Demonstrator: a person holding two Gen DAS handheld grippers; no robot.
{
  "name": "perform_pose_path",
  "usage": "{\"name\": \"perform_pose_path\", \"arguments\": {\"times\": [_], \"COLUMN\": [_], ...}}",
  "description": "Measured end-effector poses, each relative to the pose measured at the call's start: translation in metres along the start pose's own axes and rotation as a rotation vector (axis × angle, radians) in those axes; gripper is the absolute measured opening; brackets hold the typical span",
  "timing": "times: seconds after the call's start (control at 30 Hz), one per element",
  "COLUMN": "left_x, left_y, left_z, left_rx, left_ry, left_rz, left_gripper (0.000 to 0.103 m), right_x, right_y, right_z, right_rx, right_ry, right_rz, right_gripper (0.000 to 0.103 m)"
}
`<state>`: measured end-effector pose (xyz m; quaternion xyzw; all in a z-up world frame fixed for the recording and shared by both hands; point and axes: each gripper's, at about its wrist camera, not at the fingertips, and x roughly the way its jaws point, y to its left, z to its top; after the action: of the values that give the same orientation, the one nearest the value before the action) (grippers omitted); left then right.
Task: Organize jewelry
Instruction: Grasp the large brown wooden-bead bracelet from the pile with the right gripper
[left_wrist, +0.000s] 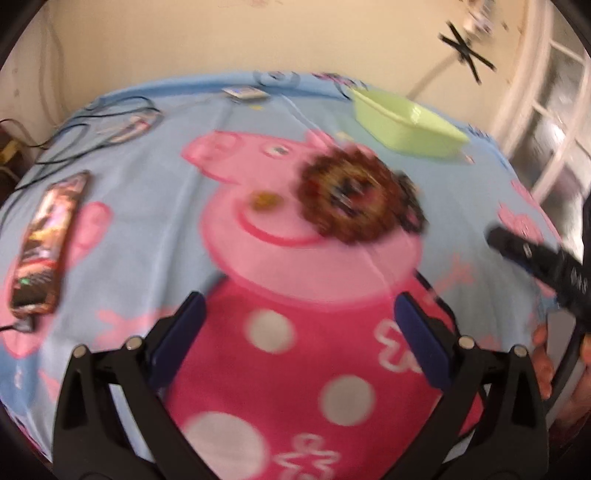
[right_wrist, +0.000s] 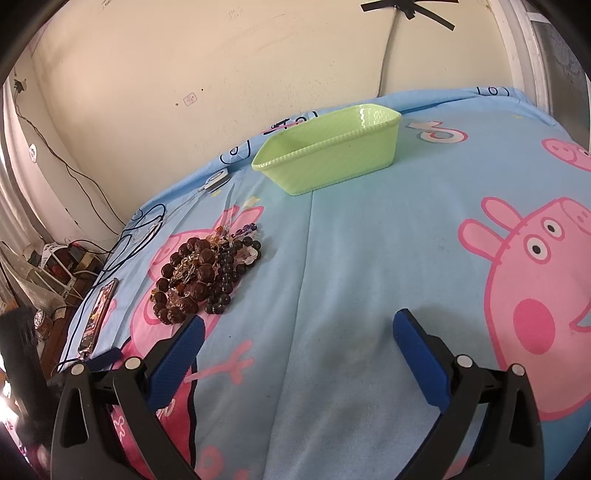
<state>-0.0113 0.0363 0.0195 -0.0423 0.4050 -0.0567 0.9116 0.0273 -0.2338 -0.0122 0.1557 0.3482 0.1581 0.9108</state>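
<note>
A heap of bead jewelry (right_wrist: 207, 275), brown, dark and clear strands tangled together, lies on a light blue cartoon bedsheet (right_wrist: 369, 258). The left wrist view is blurred and shows the same jewelry heap (left_wrist: 354, 197) ahead of my left gripper (left_wrist: 299, 314), with a small loose brown piece (left_wrist: 264, 200) beside it. A pale green plastic basket (right_wrist: 328, 162) stands empty farther back; the basket (left_wrist: 406, 123) is at the upper right in the left view. My left gripper is open and holds nothing. My right gripper (right_wrist: 297, 325) is open over bare sheet, with the heap just beyond its left finger.
A phone (left_wrist: 46, 243) with a lit screen lies at the sheet's left edge; the phone (right_wrist: 98, 314) has a cable attached. Dark cables (right_wrist: 144, 229) and a small white device (right_wrist: 216, 181) lie near the back wall. A hand (left_wrist: 546, 365) shows at the right edge.
</note>
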Motion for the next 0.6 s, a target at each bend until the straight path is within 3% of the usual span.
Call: {"name": "perform_pose_path", "arguments": {"times": [0.03, 0.13, 0.37, 0.5, 0.6], "left_x": [-0.001, -0.002, 0.025, 0.055, 0.057], "left_y": [0.005, 0.017, 0.011, 0.007, 0.009], "left_z": [0.004, 0.022, 0.057, 0.061, 0.064], "left_rx": [-0.002, -0.006, 0.001, -0.014, -0.029], "left_ry": [-0.008, -0.011, 0.026, 0.104, 0.100], "left_rz": [0.010, 0.004, -0.104, -0.124, -0.124], "left_gripper": [0.093, 0.084, 0.069, 0.052, 0.045], "right_x": [0.000, 0.000, 0.024, 0.050, 0.070], "right_y": [0.001, 0.009, 0.059, 0.088, 0.095], "right_z": [0.001, 0.007, 0.033, 0.040, 0.042], "right_rx": [-0.005, -0.062, -0.288, -0.402, -0.431], "right_ry": [0.000, -0.003, 0.054, 0.095, 0.122], "right_rz": [0.006, 0.020, 0.120, 0.123, 0.120], "right_gripper": [0.078, 0.054, 0.011, 0.005, 0.003]}}
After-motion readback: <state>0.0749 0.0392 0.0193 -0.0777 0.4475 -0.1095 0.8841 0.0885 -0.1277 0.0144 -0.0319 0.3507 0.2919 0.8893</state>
